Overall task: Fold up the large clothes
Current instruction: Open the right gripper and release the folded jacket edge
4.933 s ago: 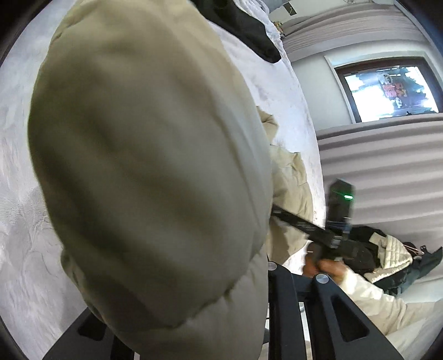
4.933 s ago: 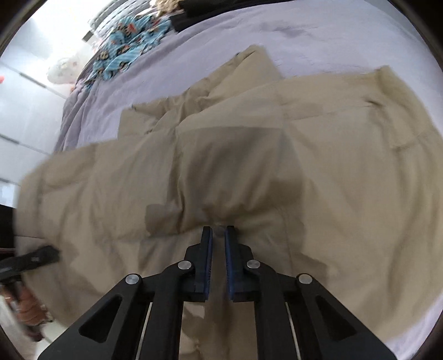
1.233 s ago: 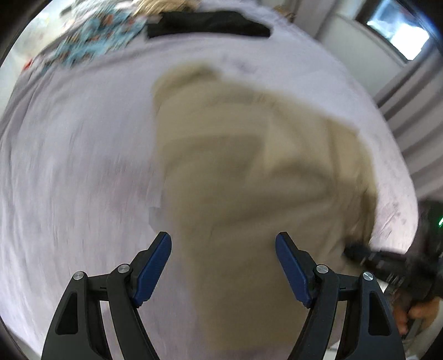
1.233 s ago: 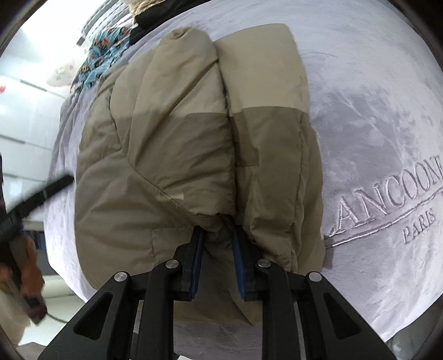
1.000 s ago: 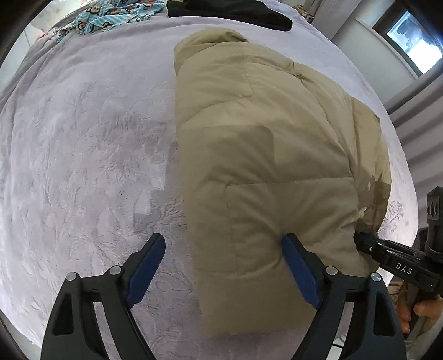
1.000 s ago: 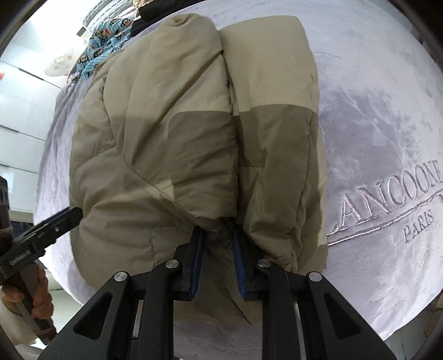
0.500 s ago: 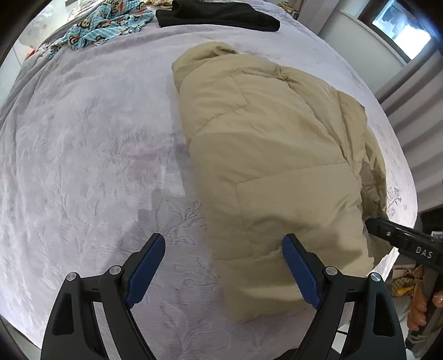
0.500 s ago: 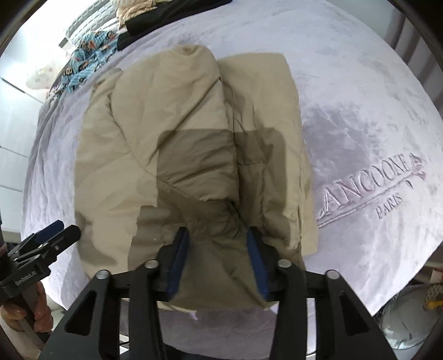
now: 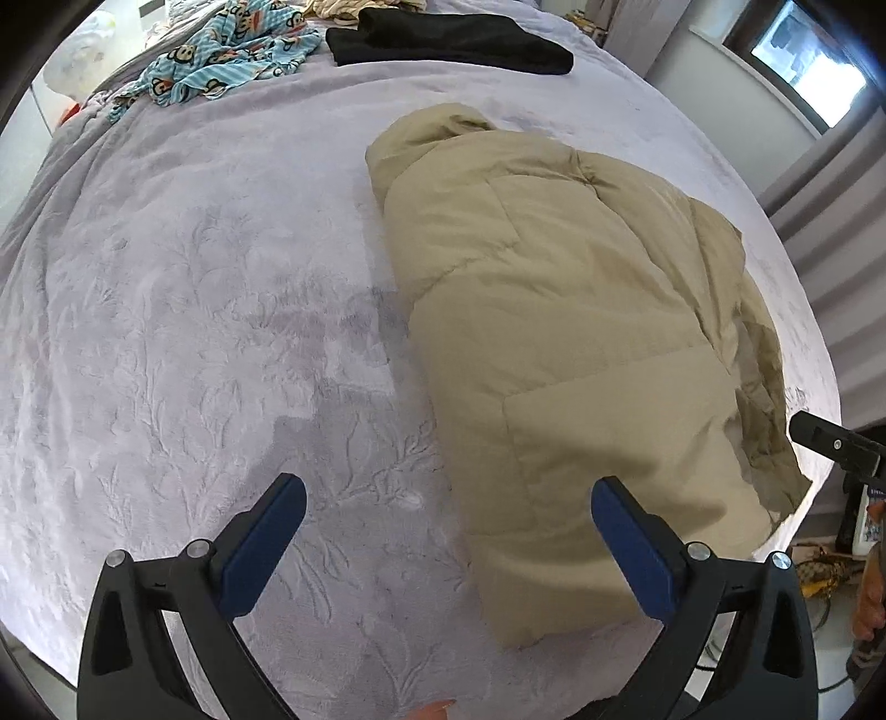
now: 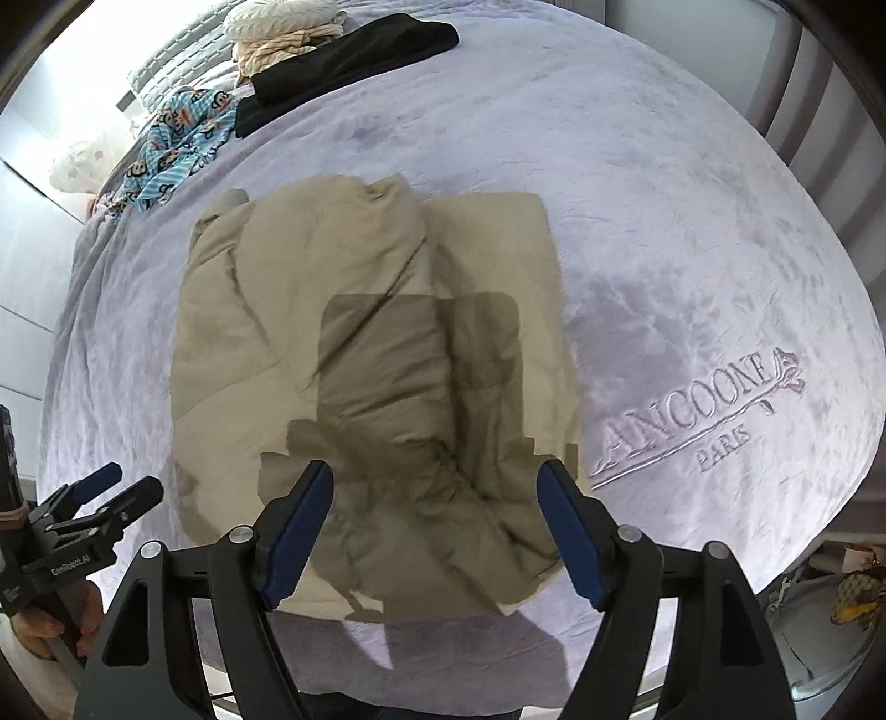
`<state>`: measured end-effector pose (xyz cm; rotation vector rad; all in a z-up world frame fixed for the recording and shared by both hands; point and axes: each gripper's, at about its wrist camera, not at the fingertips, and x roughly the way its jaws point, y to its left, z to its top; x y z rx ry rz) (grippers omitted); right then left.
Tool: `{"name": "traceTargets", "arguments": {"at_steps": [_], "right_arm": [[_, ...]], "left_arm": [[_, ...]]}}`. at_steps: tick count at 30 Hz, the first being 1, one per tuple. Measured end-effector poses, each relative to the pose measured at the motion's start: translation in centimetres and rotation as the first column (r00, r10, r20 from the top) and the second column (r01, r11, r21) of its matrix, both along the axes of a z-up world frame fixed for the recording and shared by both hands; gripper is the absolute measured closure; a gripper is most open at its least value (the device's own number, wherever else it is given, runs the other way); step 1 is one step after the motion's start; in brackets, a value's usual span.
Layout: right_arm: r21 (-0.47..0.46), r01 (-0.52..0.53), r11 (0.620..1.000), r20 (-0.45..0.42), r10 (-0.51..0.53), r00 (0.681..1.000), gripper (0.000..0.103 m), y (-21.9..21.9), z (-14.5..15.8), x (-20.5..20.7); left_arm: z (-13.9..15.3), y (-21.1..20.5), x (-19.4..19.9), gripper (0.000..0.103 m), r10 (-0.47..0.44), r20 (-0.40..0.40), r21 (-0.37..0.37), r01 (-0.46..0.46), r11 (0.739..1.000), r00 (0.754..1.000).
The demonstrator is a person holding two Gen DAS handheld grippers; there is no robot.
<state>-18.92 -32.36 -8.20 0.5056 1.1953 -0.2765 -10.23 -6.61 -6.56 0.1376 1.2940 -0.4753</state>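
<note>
A tan padded jacket (image 9: 559,343) (image 10: 365,365) lies folded into a thick bundle on the lilac bedspread (image 9: 194,310) (image 10: 664,232), near the bed's front edge. My left gripper (image 9: 448,531) hovers above the bundle's left edge, jaws opening wide, nothing between them; it shows at the lower left of the right wrist view as the left gripper (image 10: 111,487). My right gripper (image 10: 434,515) hangs above the jacket's near end, jaws opening, the pads clear of the cloth. One black finger of the right gripper (image 9: 830,443) shows at the right of the left wrist view.
A black garment (image 9: 448,41) (image 10: 343,61), a blue cartoon-print cloth (image 9: 221,52) (image 10: 177,138) and a cream bundle (image 10: 282,30) lie at the far end of the bed. Embroidered lettering (image 10: 698,410) marks the bedspread to the right. Curtains (image 9: 830,232) hang beyond the right edge.
My right gripper has let go of the jacket's near fold, opened wide and risen. My left gripper has opened a little wider and lifted. The jacket now rests on the bed.
</note>
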Motion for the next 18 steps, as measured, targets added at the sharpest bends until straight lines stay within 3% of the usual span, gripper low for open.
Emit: {"name": "traceTargets", "arguments": {"at_steps": [6,8,18], "right_arm": [[0.049,-0.032,0.998,-0.019,0.033,0.999,0.023,-3.8,-1.1,0.9],[0.076,-0.047,0.996,-0.016,0.049,0.999,0.016,-5.0,-1.3,1.4],[0.210,-0.076,0.975,-0.023,0.083,0.996,0.013,-8.8,-4.0,2.9]], "left_arm": [[0.4,-0.9,0.9,0.000,0.088,-0.008,0.023,-0.087,0.996,0.996],[0.5,-1.4,1.3,0.000,0.111,-0.011,0.030,-0.110,0.993,0.994],[0.1,-4.2,2.3,0.000,0.145,-0.022,0.062,-0.144,0.988,0.989]]}}
